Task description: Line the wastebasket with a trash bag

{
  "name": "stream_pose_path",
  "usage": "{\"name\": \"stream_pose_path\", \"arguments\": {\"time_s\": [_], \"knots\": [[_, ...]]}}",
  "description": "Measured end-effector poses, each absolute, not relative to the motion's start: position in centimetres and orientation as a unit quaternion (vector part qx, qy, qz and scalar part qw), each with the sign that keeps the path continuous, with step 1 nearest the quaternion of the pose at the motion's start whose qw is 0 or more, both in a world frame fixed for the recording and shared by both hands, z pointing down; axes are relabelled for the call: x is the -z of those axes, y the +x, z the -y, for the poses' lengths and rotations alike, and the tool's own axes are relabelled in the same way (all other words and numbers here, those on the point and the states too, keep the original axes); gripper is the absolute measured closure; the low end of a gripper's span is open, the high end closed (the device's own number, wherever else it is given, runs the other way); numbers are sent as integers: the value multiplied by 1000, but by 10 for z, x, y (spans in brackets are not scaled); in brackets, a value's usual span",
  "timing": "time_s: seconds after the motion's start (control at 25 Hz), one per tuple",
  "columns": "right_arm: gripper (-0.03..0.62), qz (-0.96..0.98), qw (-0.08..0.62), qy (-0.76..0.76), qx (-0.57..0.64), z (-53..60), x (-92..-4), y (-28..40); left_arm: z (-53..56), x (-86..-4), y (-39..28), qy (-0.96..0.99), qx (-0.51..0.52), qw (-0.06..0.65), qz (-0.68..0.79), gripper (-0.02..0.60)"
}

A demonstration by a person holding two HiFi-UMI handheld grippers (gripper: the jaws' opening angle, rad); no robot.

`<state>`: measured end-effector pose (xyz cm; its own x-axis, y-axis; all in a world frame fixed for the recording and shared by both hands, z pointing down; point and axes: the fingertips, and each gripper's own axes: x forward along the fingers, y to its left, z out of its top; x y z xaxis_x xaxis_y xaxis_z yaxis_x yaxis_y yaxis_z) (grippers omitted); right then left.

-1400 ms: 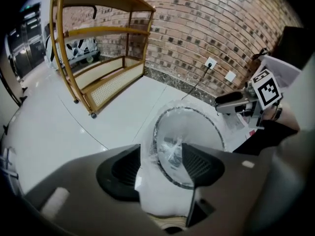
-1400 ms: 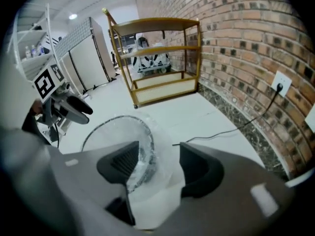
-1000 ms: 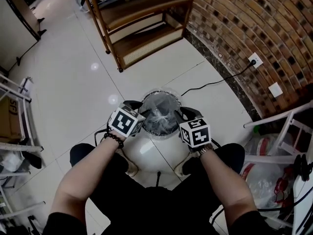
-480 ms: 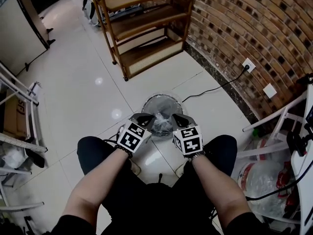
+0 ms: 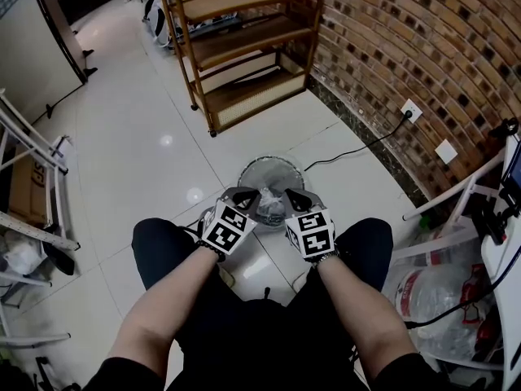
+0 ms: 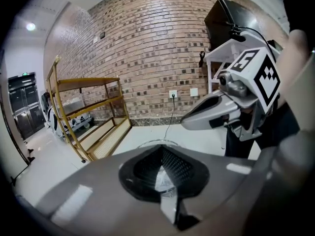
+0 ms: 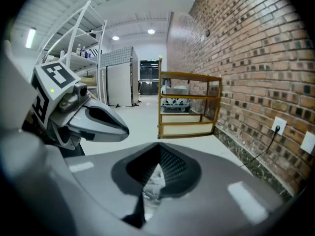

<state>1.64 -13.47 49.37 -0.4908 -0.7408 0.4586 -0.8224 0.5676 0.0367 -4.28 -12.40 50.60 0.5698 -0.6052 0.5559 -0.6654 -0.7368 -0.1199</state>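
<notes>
Left hand-held gripper (image 5: pixel 242 195) & right hand-held gripper (image 5: pixel 298 195) both clenched on clear trash bag (image 5: pixel 272 208), bunched btwn them. Wastebasket (image 5: pixel 254 166) on floor (image 5: pixel 146 161) just ahead/below, centred btwn both, neither nearer; prob. next: spread mouth, lower onto rim.

Reference: 12 o'clock points away from the person. The wastebasket (image 5: pixel 273 162) stands on the floor (image 5: pixel 130 161) just before the person's knees (image 5: pixel 163 247). The left gripper (image 5: pixel 242 194) sits over its rim at 8 o'clock, the right gripper (image 5: pixel 298 195) at 4 o'clock. The trash bag (image 5: pixel 271 208) film lies between them, nipped in both. The shelf unit (image 5: pixel 244 47) stands at 12 o'clock, well apart. The brick wall (image 5: pixel 423 47) spans 1 to 3 o'clock and bears a wall socket (image 5: pixel 411 110). A cable (image 5: pixel 350 148) runs from it toward the wastebasket.
</notes>
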Motion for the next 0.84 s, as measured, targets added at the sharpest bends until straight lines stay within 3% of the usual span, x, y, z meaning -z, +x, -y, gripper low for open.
{"name": "stream_pose_path", "arguments": {"time_s": [0.84], "knots": [[592, 861, 223, 450, -85, 128, -494, 11, 128, -503, -46, 884, -281, 44, 371, 578]]}}
